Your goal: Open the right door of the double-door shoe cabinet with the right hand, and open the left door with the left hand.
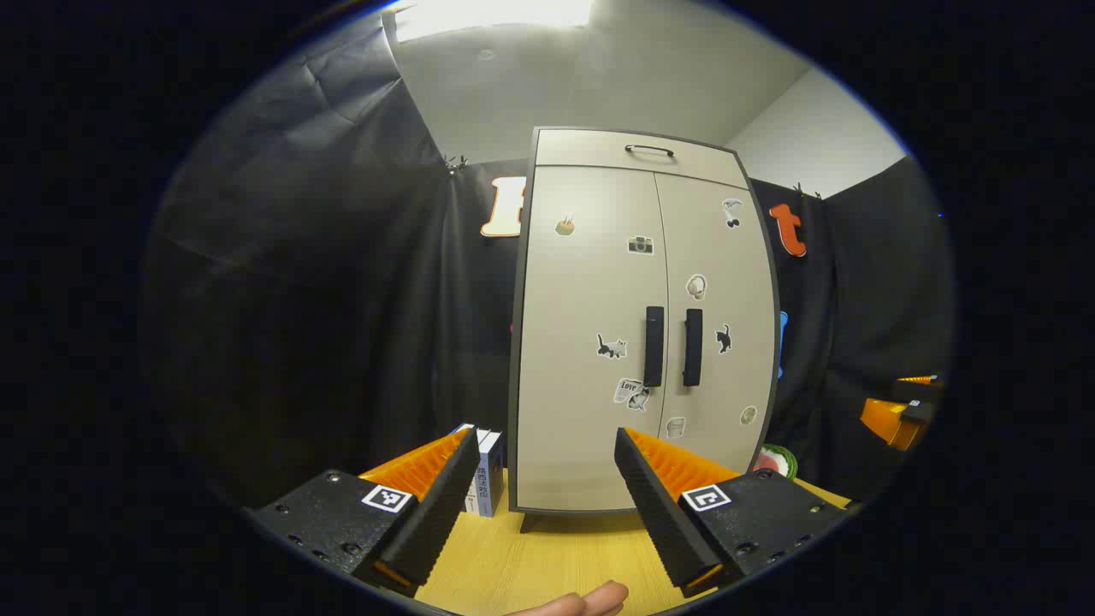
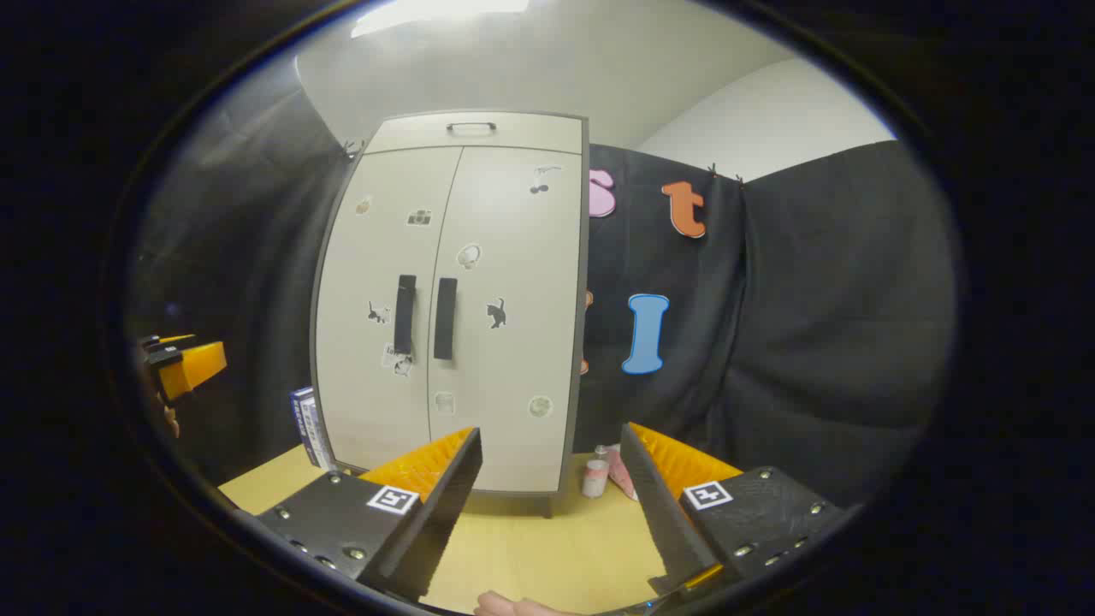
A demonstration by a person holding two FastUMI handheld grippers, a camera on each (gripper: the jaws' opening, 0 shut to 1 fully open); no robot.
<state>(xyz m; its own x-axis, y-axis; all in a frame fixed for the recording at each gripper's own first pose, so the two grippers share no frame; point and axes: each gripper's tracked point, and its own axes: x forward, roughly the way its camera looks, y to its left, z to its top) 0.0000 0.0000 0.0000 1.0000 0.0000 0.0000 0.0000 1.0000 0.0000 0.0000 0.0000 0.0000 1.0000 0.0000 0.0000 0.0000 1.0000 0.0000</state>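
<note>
- The shoe cabinet (image 1: 590,359) stands upright on the yellow wooden surface (image 1: 547,565), backed by the booth's black cloth wall; both doors are shut flush.
- The left door (image 1: 582,342) and the right door (image 1: 719,316) meet at a centre seam; the left handle (image 1: 654,346) and the right handle (image 1: 692,346), dark vertical bars, sit just either side of that seam at mid-height.
- Above the doors runs a shallow top drawer with a small dark pull (image 1: 648,151).
- Small stickers dot both doors, among them a cat (image 1: 612,346) left of the left handle and another cat (image 1: 724,339) right of the right handle.
- The left hand-held gripper (image 1: 547,496) is in front of the cabinet, apart from it, its fingers spread wide with nothing between them; a fingertip of the holding hand (image 1: 590,603) shows below it.
- The right hand-held gripper (image 2: 552,505) also sits in front of the cabinet, facing its right half, fingers spread wide and holding nothing.
- In the right gripper view the left hand-held gripper shows farther off, to the cabinet's left.
- A boxed book (image 1: 486,470) stands against the cabinet's lower left side.
- A small bottle (image 2: 594,475) stands on the surface just beside the cabinet's lower right corner, with something pink (image 2: 623,475) next to it.
</note>
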